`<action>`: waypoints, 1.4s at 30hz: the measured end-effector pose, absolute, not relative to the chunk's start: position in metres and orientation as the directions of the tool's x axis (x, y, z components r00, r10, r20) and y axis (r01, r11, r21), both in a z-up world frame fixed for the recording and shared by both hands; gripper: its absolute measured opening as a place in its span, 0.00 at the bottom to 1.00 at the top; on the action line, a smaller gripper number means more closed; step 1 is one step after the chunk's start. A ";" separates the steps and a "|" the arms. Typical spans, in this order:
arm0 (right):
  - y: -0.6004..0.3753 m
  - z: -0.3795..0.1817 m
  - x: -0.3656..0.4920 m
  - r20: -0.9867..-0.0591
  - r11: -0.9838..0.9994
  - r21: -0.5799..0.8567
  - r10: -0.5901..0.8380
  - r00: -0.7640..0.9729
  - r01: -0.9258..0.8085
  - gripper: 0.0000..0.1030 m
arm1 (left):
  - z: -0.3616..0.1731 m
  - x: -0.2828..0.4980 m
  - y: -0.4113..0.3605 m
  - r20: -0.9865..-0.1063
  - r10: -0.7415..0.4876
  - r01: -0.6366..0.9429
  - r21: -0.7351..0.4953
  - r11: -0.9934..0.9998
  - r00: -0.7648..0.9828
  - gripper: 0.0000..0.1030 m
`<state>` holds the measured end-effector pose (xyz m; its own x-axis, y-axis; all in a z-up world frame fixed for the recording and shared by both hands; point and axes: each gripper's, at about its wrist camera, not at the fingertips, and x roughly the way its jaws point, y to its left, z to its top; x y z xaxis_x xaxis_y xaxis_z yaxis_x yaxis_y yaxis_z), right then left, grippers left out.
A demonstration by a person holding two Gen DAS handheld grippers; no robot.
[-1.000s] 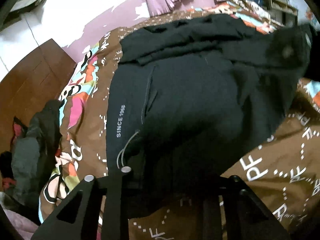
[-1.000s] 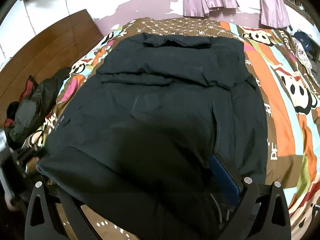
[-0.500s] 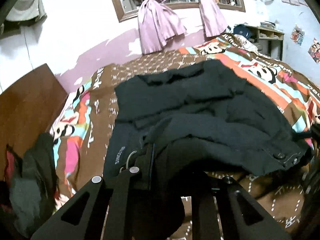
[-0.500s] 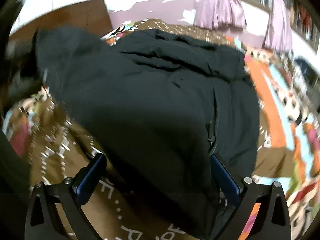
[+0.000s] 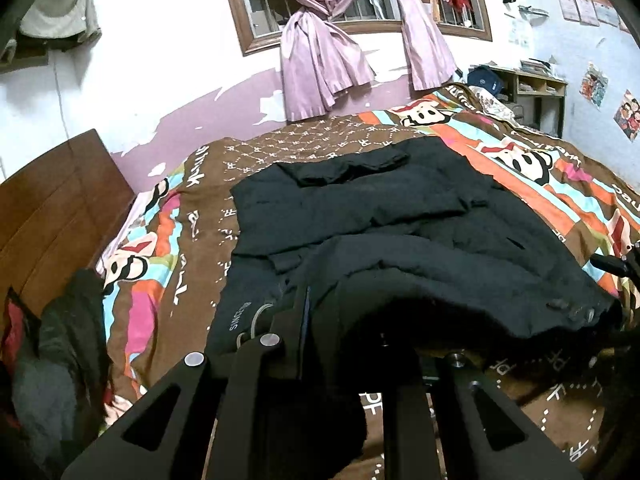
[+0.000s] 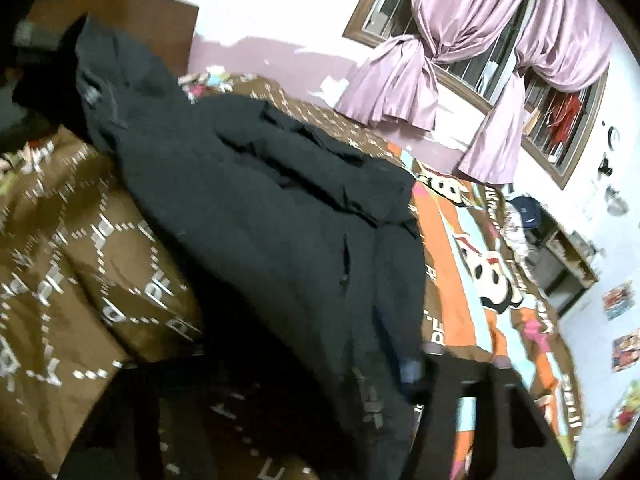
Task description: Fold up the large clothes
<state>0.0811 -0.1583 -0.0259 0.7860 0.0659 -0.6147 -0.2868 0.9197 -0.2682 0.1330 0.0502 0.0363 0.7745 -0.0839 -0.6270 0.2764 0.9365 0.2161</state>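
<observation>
Left wrist view, your left gripper (image 5: 340, 344) clamped on black jacket (image 5: 400, 232) hem, now lifted lower centre, right gripper (image 6: 400, 364) jaws just closing on it.

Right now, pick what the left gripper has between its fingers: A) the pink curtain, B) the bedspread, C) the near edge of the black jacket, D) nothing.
C: in the left wrist view the left gripper is closed on dark cloth at the near edge of the black jacket, which rises off the bedspread there.
</observation>
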 end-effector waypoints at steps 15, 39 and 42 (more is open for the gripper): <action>-0.189 0.099 0.049 -0.377 0.950 -0.068 0.257 0.890 -0.304 0.11 | 0.086 0.072 0.069 -0.466 -0.078 0.179 0.177 0.968 0.881 0.08; -0.211 0.156 0.016 -0.251 0.904 -0.060 0.397 0.883 -0.423 0.09 | 0.153 0.019 0.075 -0.431 -0.161 0.255 0.170 0.952 0.888 0.07; -0.204 0.155 0.041 -0.247 0.917 -0.098 0.354 0.902 -0.387 0.09 | 0.154 0.043 0.073 -0.433 -0.159 0.256 0.177 0.950 0.888 0.07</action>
<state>0.0406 -0.2042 0.1552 0.9019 0.3543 -0.2470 -0.3870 0.9169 -0.0977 0.0426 0.0729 0.1539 0.8875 -0.1587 -0.4326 0.2562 0.9503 0.1770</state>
